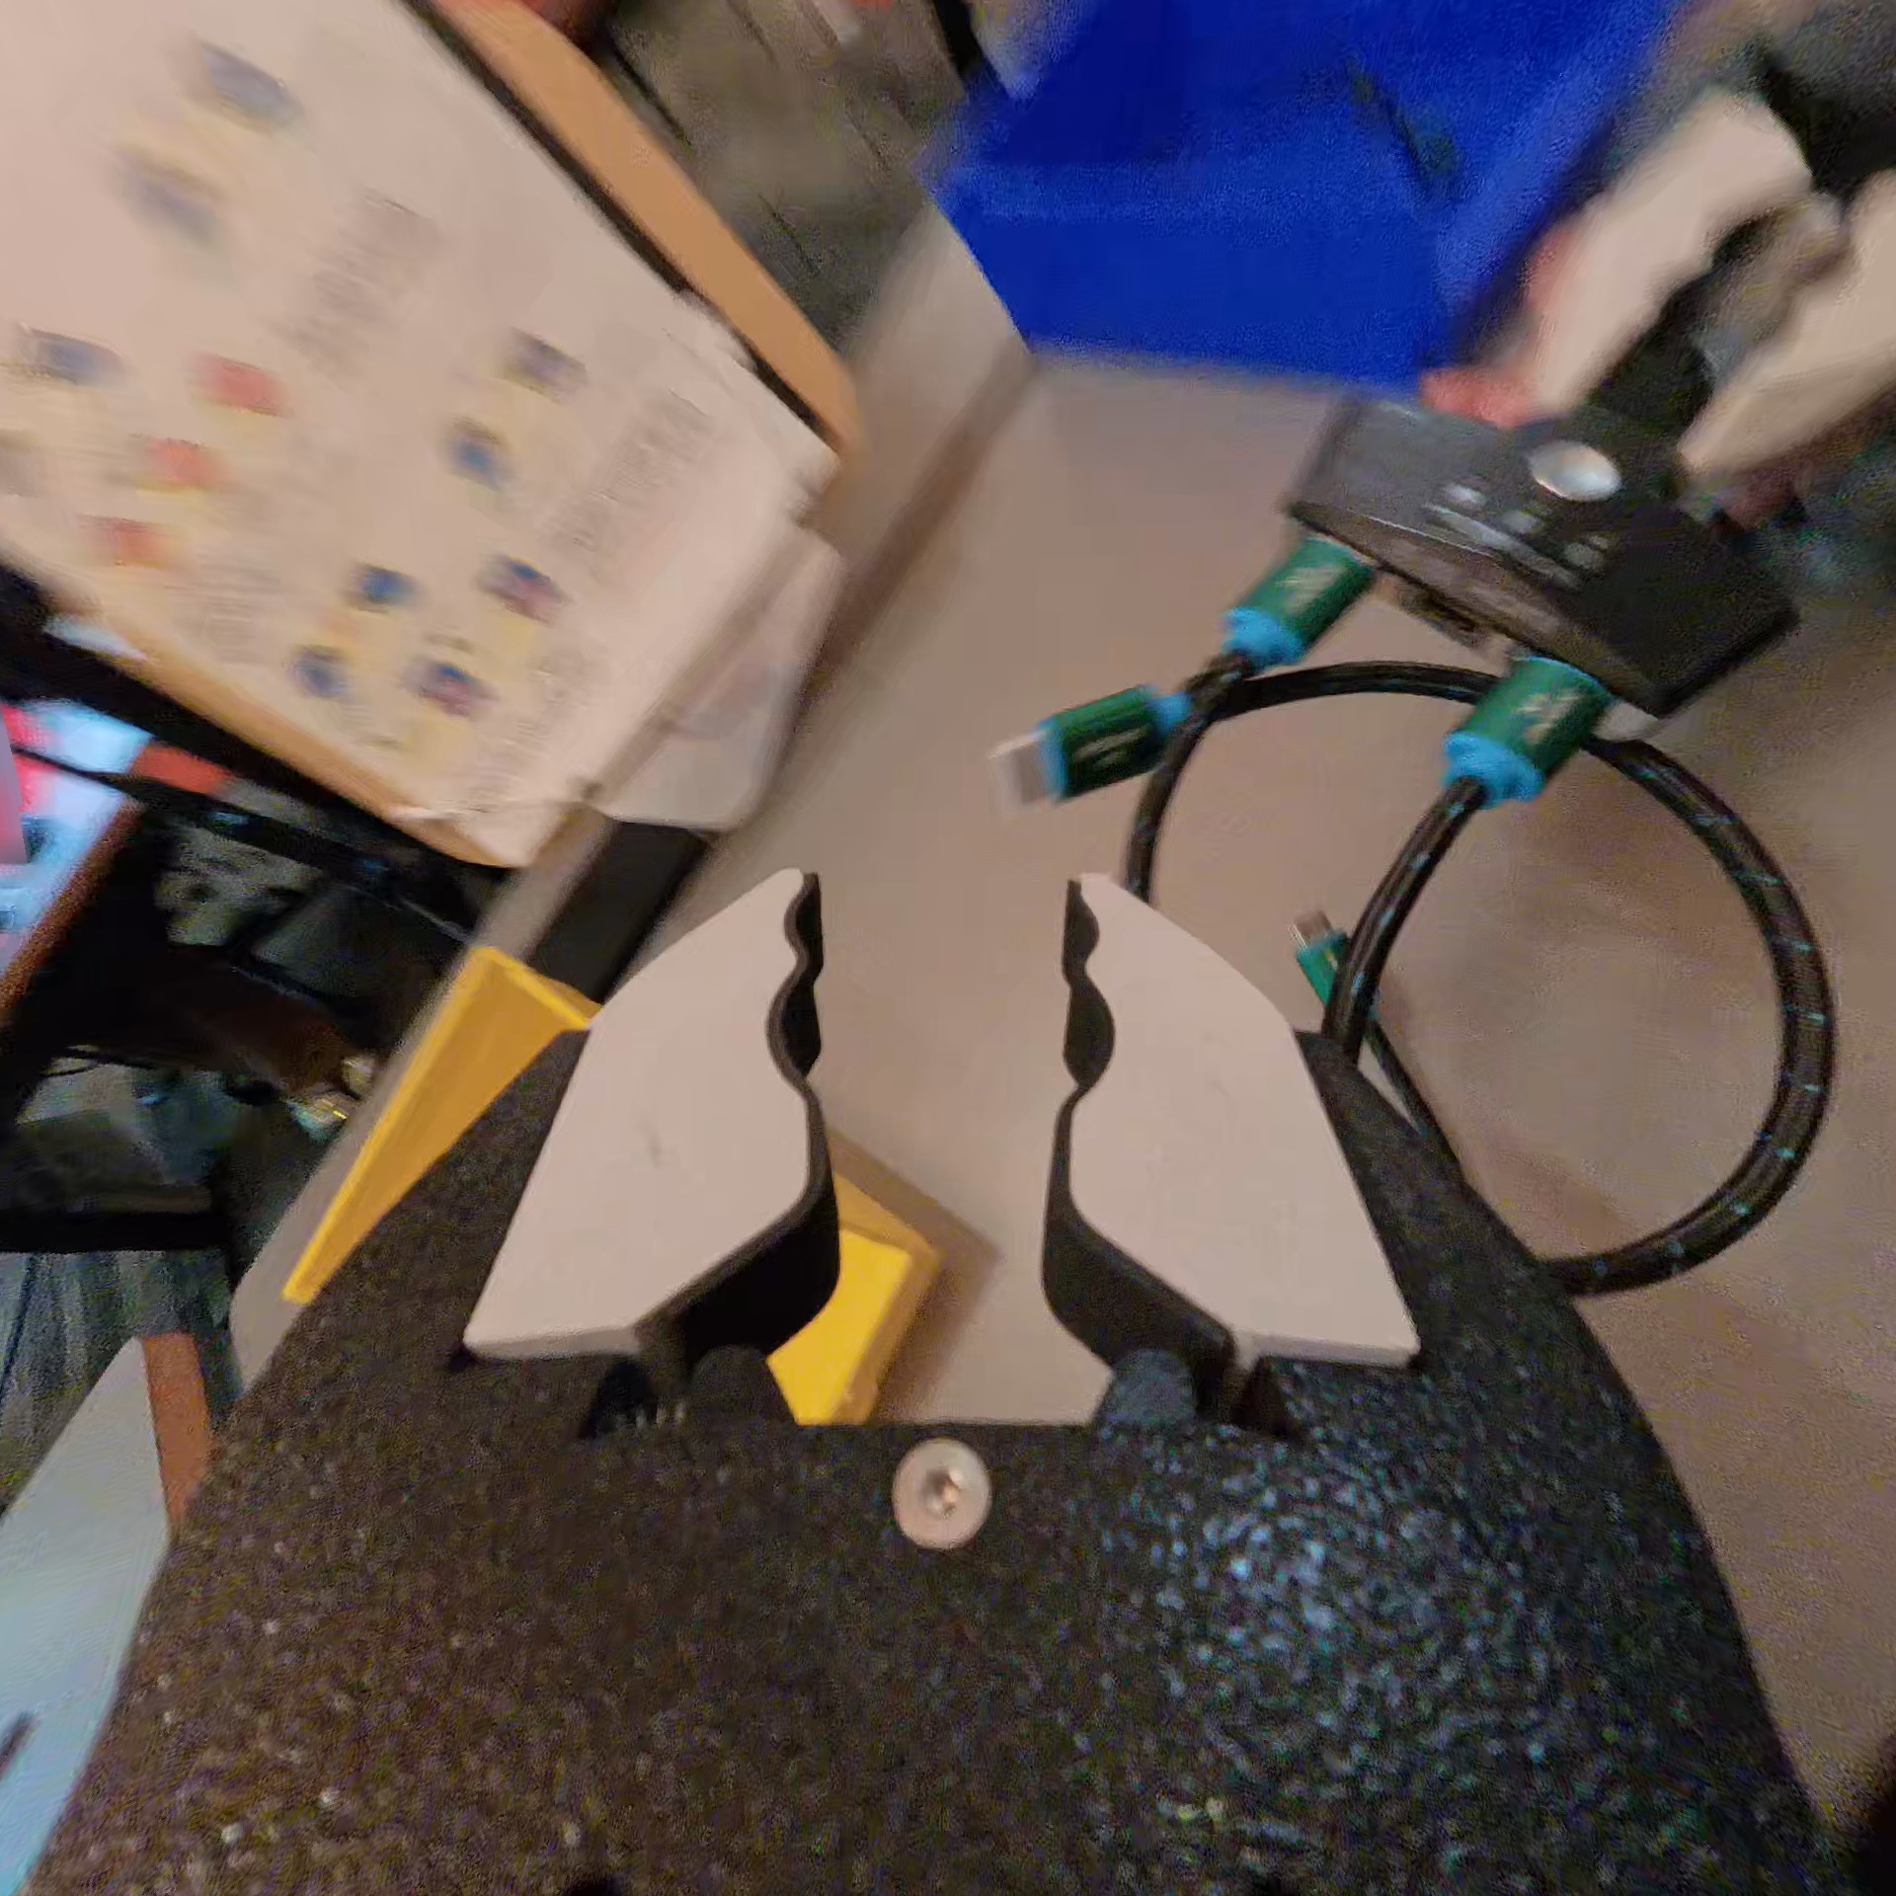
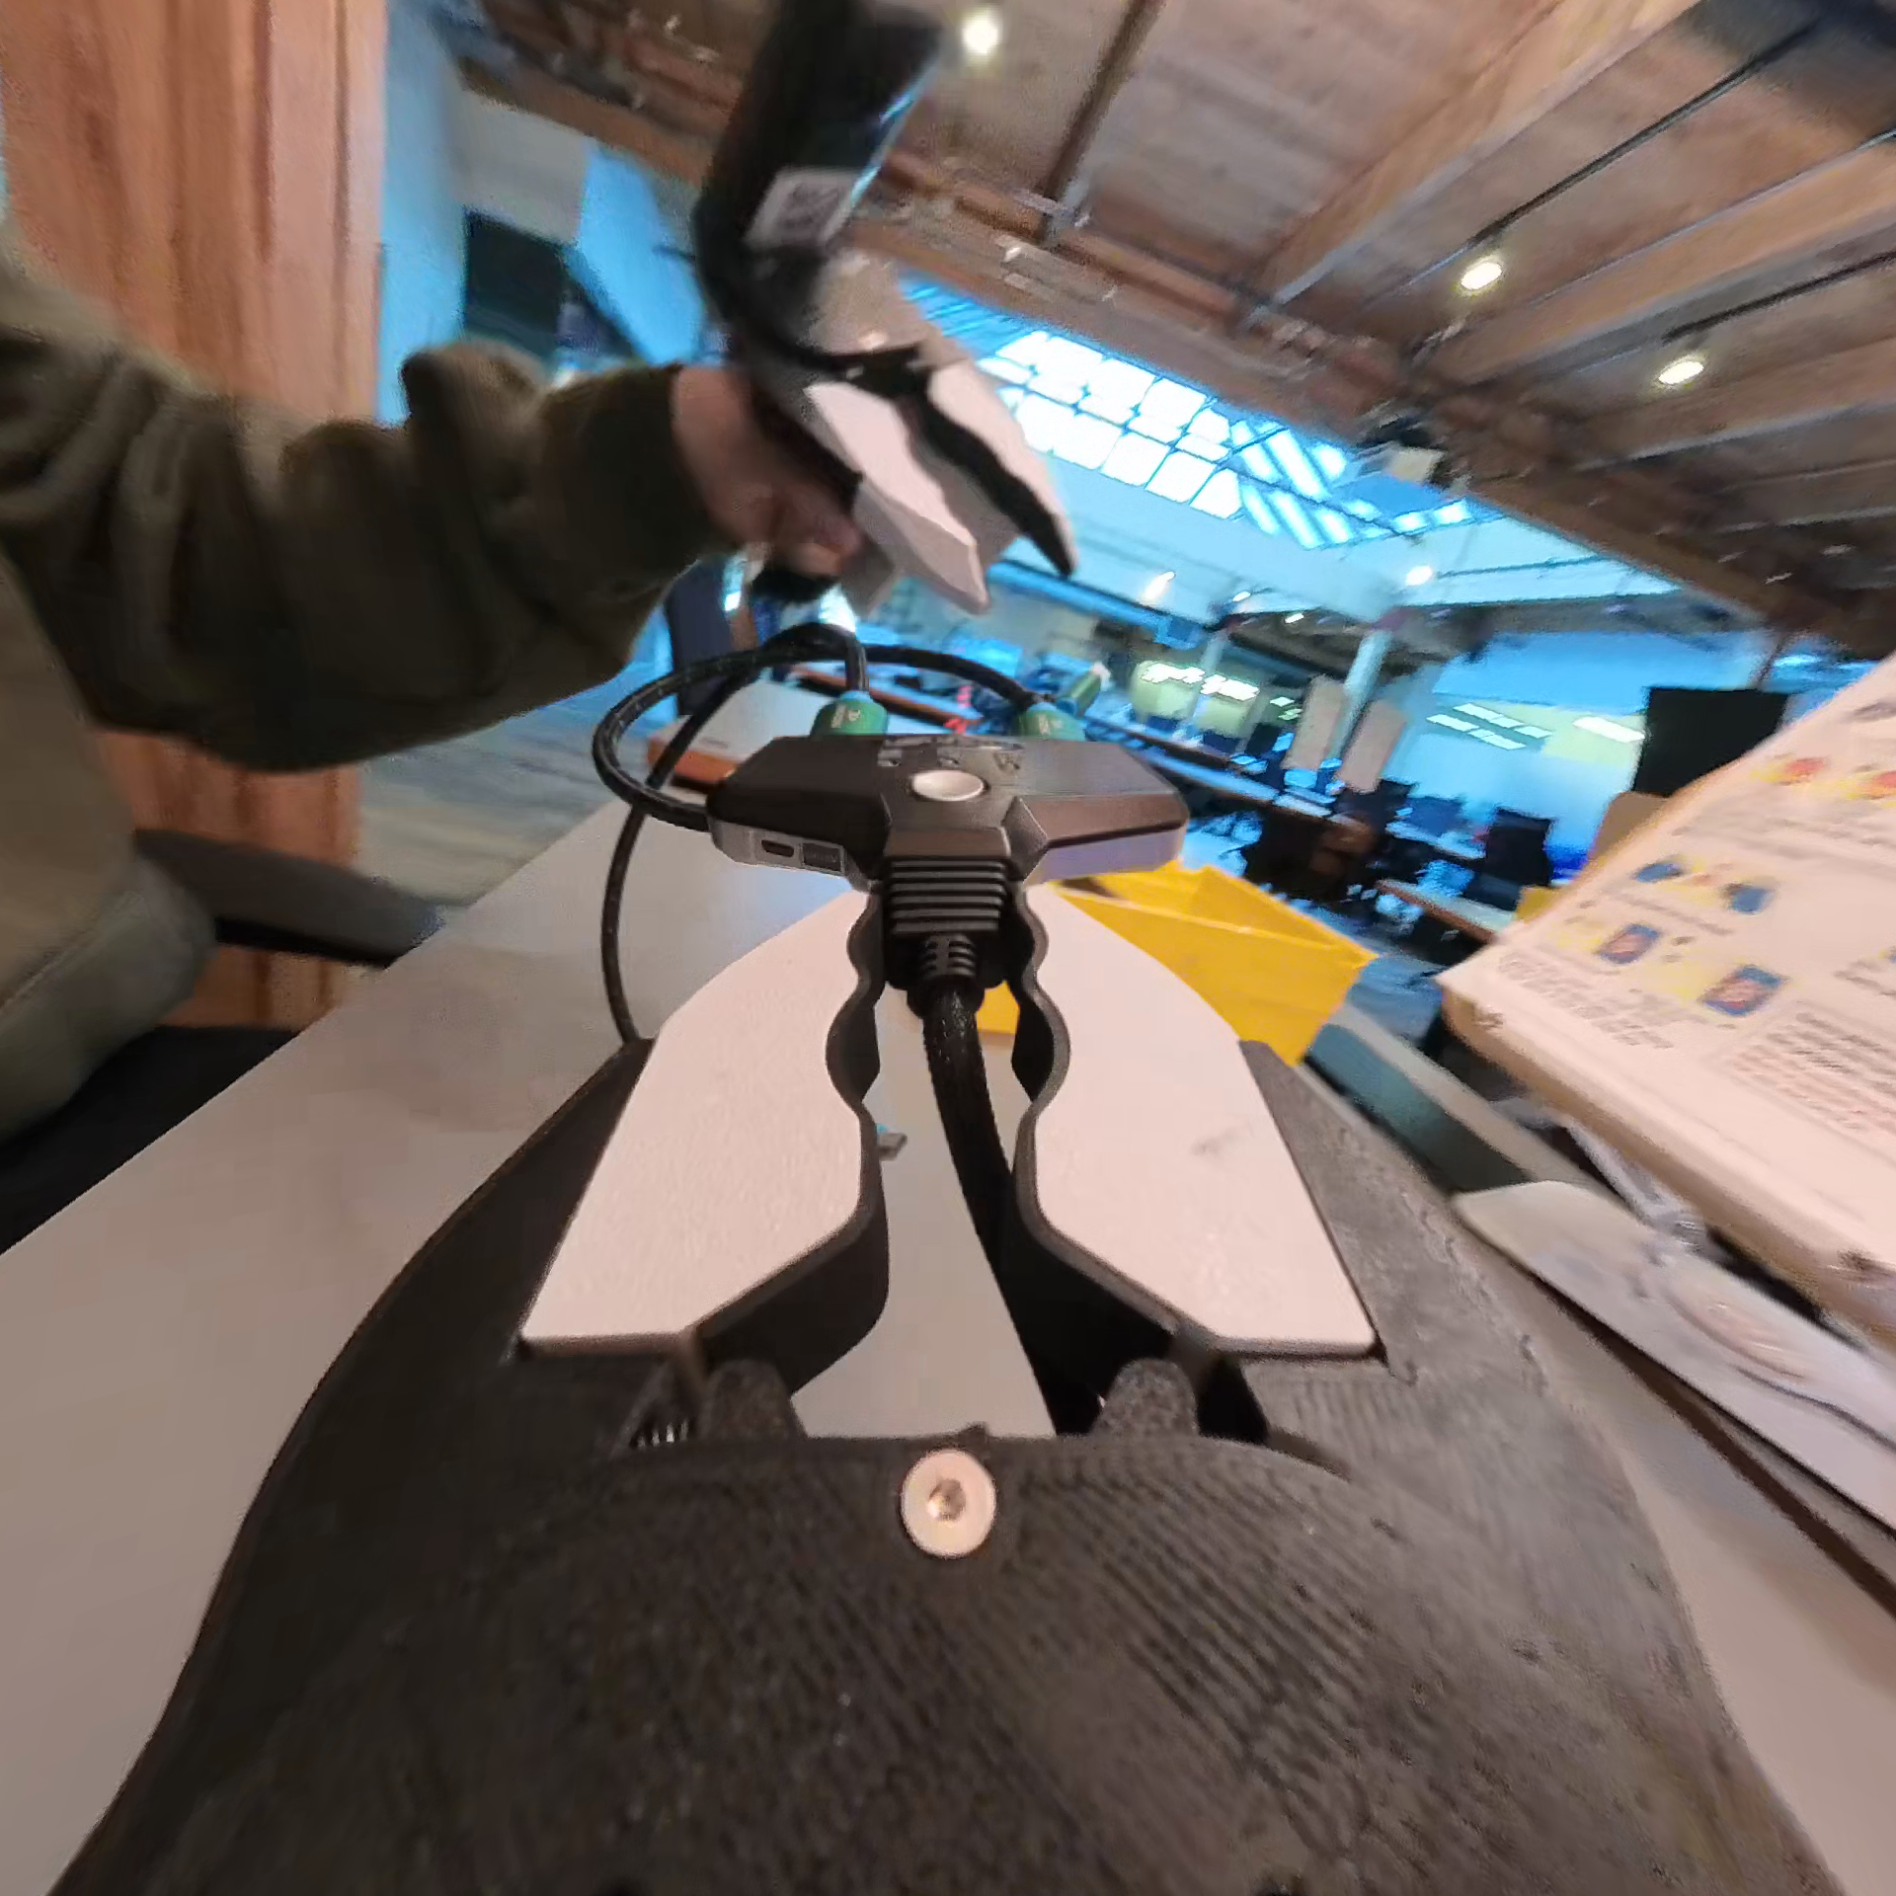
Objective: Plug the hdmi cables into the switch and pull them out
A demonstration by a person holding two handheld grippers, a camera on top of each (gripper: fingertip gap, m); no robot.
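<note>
The black HDMI switch (image 1: 1539, 523) hangs in the air at the upper right of the left wrist view. My right gripper (image 2: 946, 923) is shut on the switch's ribbed cable neck, and it also shows in the left wrist view (image 1: 1631, 431). Two green HDMI plugs (image 1: 1298, 595) (image 1: 1518, 728) sit in the switch's ports. A third green plug (image 1: 1098, 744) is free, its metal tip pointing left. The black cable (image 1: 1785, 1026) loops down to the table. My left gripper (image 1: 939, 903) is open and empty, short of the free plug; in the right wrist view (image 2: 1016, 580) it is above the switch (image 2: 944, 811).
A yellow bin (image 1: 451, 1108) stands on the grey table (image 1: 975, 616) under my left gripper. A cardboard box with a printed sheet (image 1: 359, 410) stands at the left. A blue object (image 1: 1231, 205) is behind. A person's sleeve (image 2: 308, 564) reaches in.
</note>
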